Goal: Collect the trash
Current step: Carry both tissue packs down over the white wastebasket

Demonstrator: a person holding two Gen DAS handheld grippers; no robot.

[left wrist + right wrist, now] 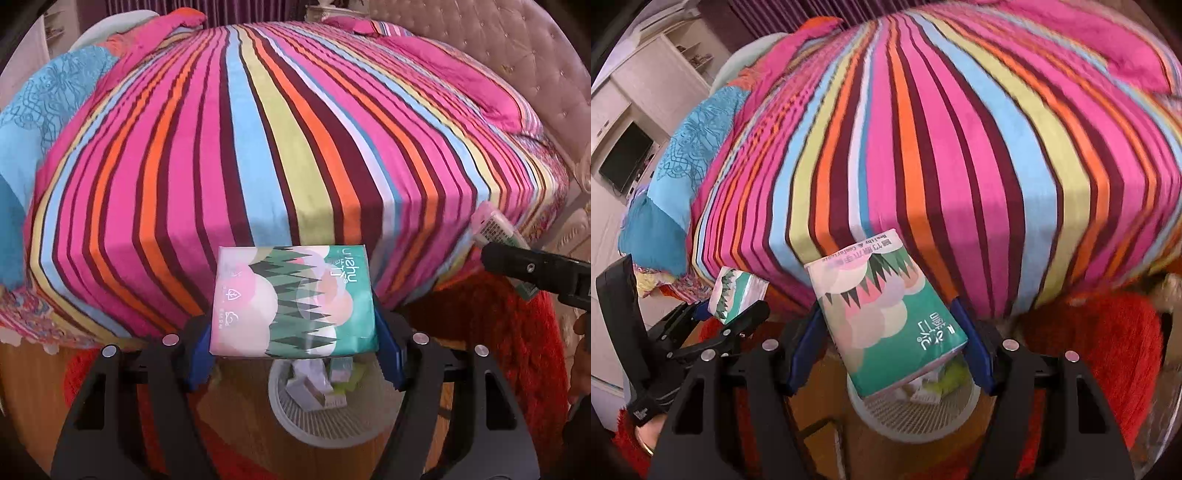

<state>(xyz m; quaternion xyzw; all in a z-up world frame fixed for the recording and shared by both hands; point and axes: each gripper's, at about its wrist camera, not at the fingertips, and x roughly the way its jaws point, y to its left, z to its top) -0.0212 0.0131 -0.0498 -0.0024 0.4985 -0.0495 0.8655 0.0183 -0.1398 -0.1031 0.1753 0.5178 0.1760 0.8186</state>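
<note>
My left gripper point(293, 345) is shut on a green and pink tissue pack point(293, 295), its blue pads pressing both sides. Below it stands a white slotted waste basket point(325, 428) holding crumpled paper and wrappers. My right gripper point(888, 356) is shut on a second, tilted tissue pack point(882, 321), also over the basket point(923, 422). In the right wrist view the left gripper point(733, 321) shows at the left with its pack point(737, 293). In the left wrist view the right gripper point(532, 267) reaches in at the right edge, and its pack point(493, 229) shows beyond it.
A bed with a bright striped cover point(280, 147) fills the space beyond the basket. A blue blanket point(44, 110) lies at its left. A red shaggy rug point(517, 350) and wooden floor point(33, 387) surround the basket. A tufted headboard point(517, 48) stands at the right.
</note>
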